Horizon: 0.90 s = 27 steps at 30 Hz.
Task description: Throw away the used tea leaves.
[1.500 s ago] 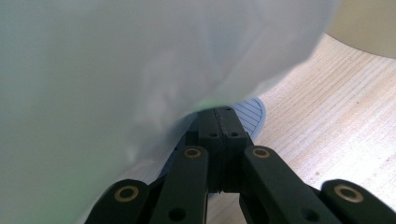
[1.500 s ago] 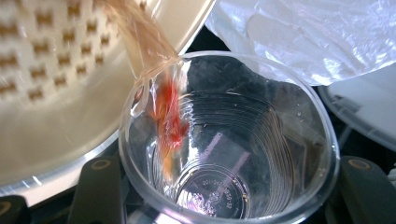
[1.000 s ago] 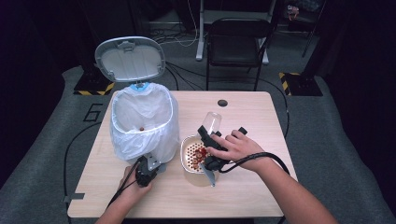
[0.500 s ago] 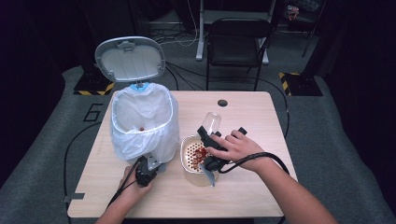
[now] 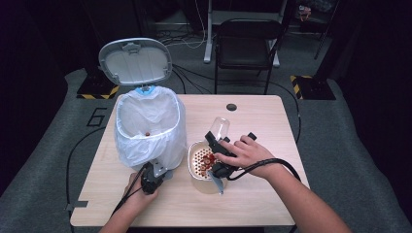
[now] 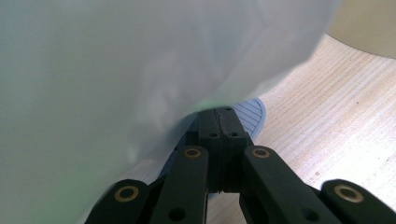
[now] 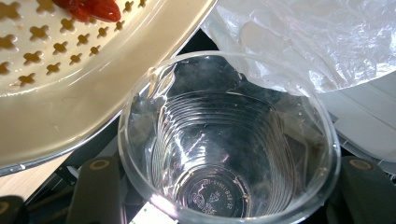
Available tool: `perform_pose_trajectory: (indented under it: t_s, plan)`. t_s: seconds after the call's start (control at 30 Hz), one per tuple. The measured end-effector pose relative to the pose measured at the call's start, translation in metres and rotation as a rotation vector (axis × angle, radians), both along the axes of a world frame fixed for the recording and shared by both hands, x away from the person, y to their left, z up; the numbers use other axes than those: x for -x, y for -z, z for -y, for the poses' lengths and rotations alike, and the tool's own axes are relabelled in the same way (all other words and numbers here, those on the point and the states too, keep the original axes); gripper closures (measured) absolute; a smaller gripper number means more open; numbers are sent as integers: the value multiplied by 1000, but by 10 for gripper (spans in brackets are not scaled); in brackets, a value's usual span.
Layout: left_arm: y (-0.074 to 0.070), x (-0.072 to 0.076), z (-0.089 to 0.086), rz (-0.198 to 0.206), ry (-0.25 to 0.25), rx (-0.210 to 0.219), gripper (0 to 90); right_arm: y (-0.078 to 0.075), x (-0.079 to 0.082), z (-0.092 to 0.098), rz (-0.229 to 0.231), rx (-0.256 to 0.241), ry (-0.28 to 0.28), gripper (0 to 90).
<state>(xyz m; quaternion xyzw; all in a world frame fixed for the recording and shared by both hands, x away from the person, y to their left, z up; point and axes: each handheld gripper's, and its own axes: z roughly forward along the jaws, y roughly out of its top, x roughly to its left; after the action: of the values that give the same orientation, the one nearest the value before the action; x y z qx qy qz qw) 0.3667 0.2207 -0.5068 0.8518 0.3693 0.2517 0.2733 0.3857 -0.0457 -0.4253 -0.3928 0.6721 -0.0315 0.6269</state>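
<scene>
- The right gripper (image 5: 217,145), just right of the frame's middle in the high view, is clamped on a clear cup (image 5: 220,128); the cup lies tipped, its mouth toward the strainer (image 5: 194,171) below and left of it.
- In the right gripper view the cup (image 7: 224,154) takes the lower middle and looks empty, with the strainer's holed floor (image 7: 70,56) at upper left and a bit of red food (image 7: 91,8) at the top edge.
- The red bits (image 5: 208,159) sit in the strainer, so the pour looks finished; I would hold the tilt a moment to let any last drops fall, then bring the cup upright.
- Keep the grip firm but gentle: thin clear plastic probably buckles or slips if squeezed hard.
- Keep the cup rim inside the strainer's rim while turning it, so nothing lands on the table (image 5: 272,126).
- The left gripper (image 5: 151,177), at lower left of centre, has its jaws together; in the left gripper view they press at the foot of the bin (image 6: 252,114), under the white bag (image 6: 140,60).
- It seems to steady the bin (image 5: 150,127); leave it there and avoid tugging the bag, which could tip the bin.
</scene>
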Motion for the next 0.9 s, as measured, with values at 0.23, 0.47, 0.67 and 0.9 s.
perform_pose_trajectory:
  t_s: [0.23, 0.47, 0.67, 0.9]
  plan:
    - [0, 0, 0, -3, 1, 1, 900, -2, 0, 0, -6, -2, -1, 364]
    - [0, 0, 1, 0, -1, 3, 900, -3, 1, -1, -6, -8, -6, 364]
    - [1, 0, 1, 2, -4, 12, 900, -5, 0, -1, -10, -4, -8, 364]
    - [0, 0, 1, 13, 3, 15, 900, -26, -2, -3, -69, 4, 9, 362]
